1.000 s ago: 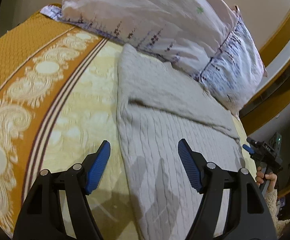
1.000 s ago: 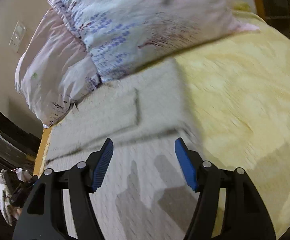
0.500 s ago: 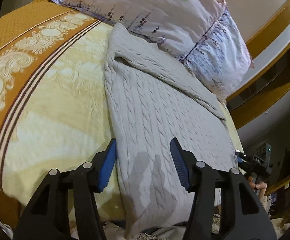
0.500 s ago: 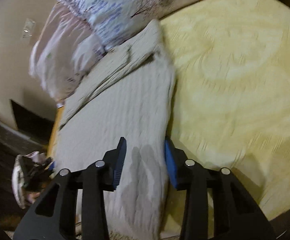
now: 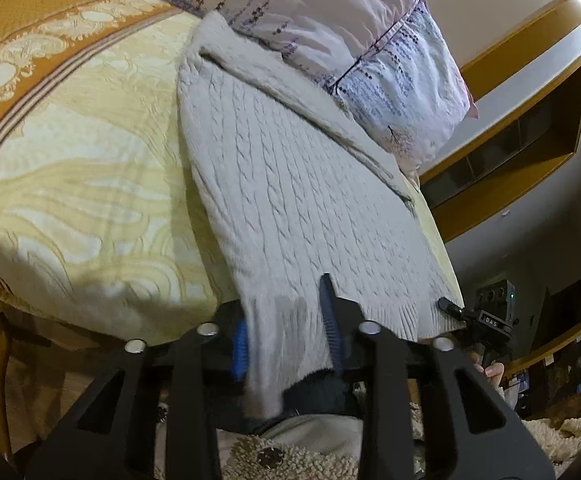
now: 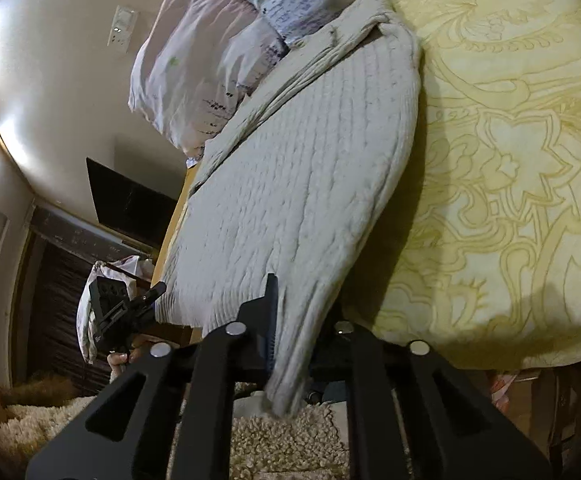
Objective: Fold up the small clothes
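Note:
A grey cable-knit sweater (image 5: 290, 168) (image 6: 310, 160) lies flat on the bed, one sleeve folded across its far end, its ribbed hem hanging over the near edge. My left gripper (image 5: 282, 308) is at one hem corner. Its jaws are closing, and bunched knit fills the gap between the blue pads (image 5: 240, 344). My right gripper (image 6: 298, 304) is at the other hem corner, jaws closing, with the fabric pinched; cloth hides its right finger. Each gripper also shows small in the other's view: the right gripper (image 5: 446, 304) and the left gripper (image 6: 158, 290), both at the hem.
The bed wears a yellow patterned spread (image 5: 90, 200) (image 6: 510, 160) with an orange border at the left. Pale printed pillows (image 5: 330, 12) (image 6: 210, 40) press against the sweater's far end. A shaggy cream rug (image 5: 290, 460) (image 6: 282, 440) lies below the bed edge. Wall shelves (image 5: 510, 140) stand beyond.
Both grippers have drawn back from over the sweater's body to its hem at the near bed edge. Their jaws went from wide apart to closed around the hem corners.

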{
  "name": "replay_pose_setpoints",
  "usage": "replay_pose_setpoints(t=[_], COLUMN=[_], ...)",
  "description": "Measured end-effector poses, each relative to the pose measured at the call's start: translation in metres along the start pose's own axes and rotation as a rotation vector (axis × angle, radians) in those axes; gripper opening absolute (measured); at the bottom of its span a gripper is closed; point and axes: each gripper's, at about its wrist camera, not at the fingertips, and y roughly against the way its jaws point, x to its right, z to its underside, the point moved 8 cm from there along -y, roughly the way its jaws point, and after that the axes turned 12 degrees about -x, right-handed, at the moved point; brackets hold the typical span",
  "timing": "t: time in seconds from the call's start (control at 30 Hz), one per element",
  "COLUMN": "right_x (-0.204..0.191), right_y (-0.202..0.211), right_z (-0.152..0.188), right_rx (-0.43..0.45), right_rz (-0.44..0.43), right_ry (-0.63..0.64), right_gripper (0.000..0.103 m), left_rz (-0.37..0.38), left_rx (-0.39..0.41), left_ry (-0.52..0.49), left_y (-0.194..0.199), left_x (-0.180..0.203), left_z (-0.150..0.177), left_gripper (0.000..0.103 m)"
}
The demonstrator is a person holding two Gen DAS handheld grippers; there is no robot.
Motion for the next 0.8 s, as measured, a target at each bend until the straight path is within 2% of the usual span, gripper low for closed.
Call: replay_pose_setpoints(t=[0.07, 0.13, 0.3, 0.5, 0.6, 0.8], right_x=[-0.005, -0.013, -0.041, -0.066, -0.072, -0.079], right_y=[0.004, 0.011, 0.034, 0.048, 0.056, 0.063], right_z=[-0.005, -0.012, -0.039, -0.072, -0.085, -0.111], right_rx=[0.041, 0.095, 0.257, 0.379, 0.427, 0.484], right_rz=[0.019, 0.046, 0.183, 0.324, 0.369, 0.396], right_ry=[0.028, 0.068, 0.194, 0.312, 0.349, 0.365], right_gripper=[0.008, 0.007, 0.007, 0.007, 0.007, 0.007], left_rz=[-0.037, -0.077, -0.156, -0.228, -0.258, -0.282], left_rx=[-0.005, 0.0, 0.066, 0.172, 0.223, 0.273], left_ry=[-0.012, -0.037, -0.121, -0.176, -0.189, -0.194], left_y=[-0.002, -0.001, 0.014, 0.036, 0.043, 0.047], left_x=[0.0, 0.002, 0.013, 0.026, 0.031, 0.033], left_z=[0.0, -0.002, -0.024, -0.066, -0.089, -0.127], left_gripper=[0.012, 0.007, 0.006, 0.006, 0.006, 0.006])
